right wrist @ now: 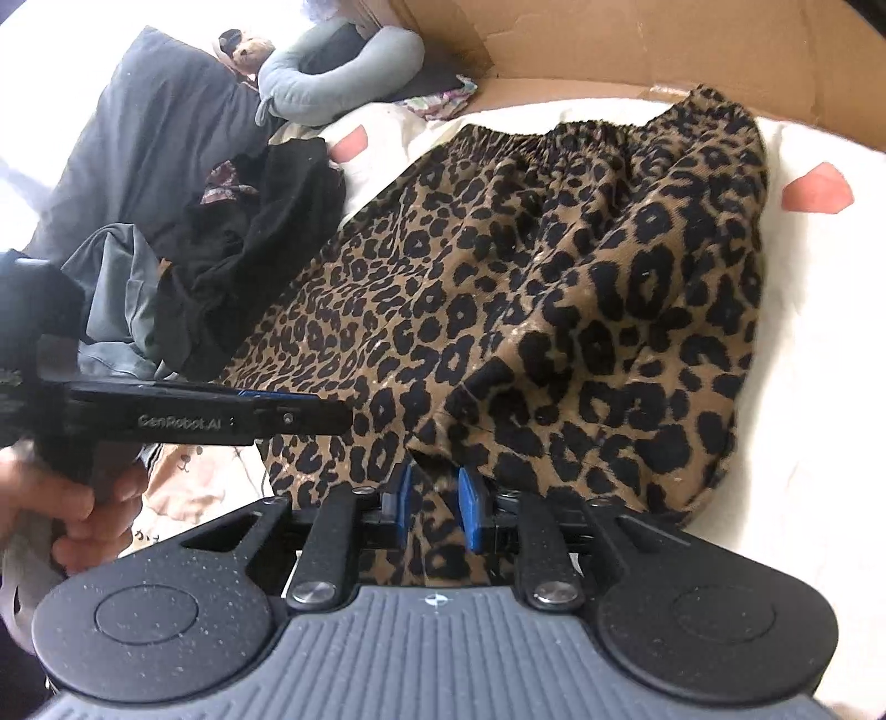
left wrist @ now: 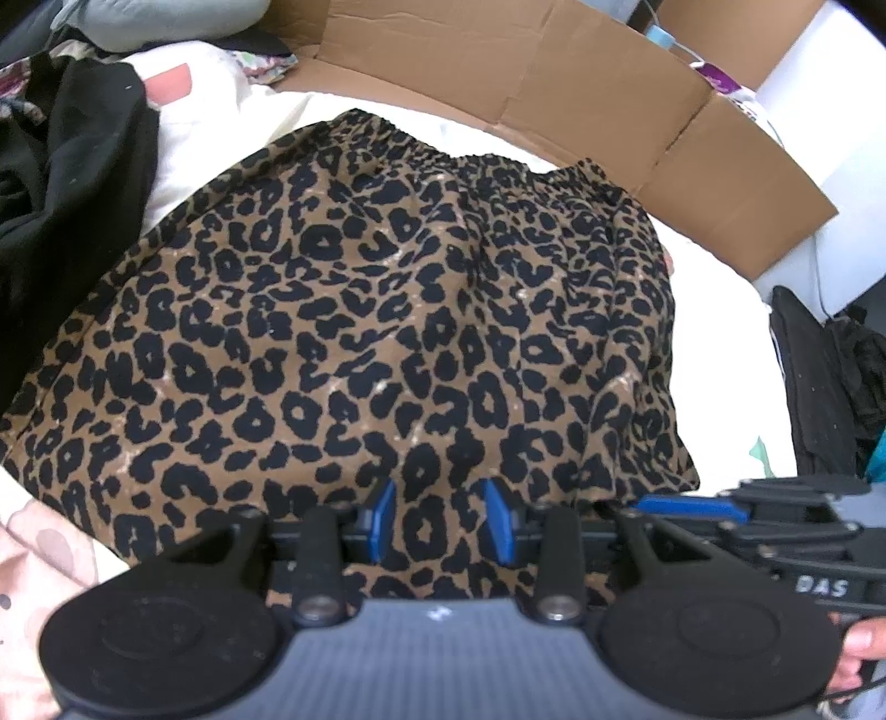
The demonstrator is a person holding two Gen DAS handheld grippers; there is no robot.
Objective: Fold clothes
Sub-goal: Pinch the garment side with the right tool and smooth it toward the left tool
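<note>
A leopard-print skirt lies spread on white bedding, its elastic waistband at the far end. My left gripper is shut on the near hem, with patterned cloth filling the gap between its blue pads. In the right wrist view, my right gripper is shut on a bunched bit of the skirt at its near edge. The left gripper shows from the side at the hem's left. The right gripper sits just right of the left one.
A heap of black clothes lies left of the skirt. Flattened cardboard stands behind the waistband. A grey neck pillow and dark cushion rest far left. A black object is off the bed's right edge.
</note>
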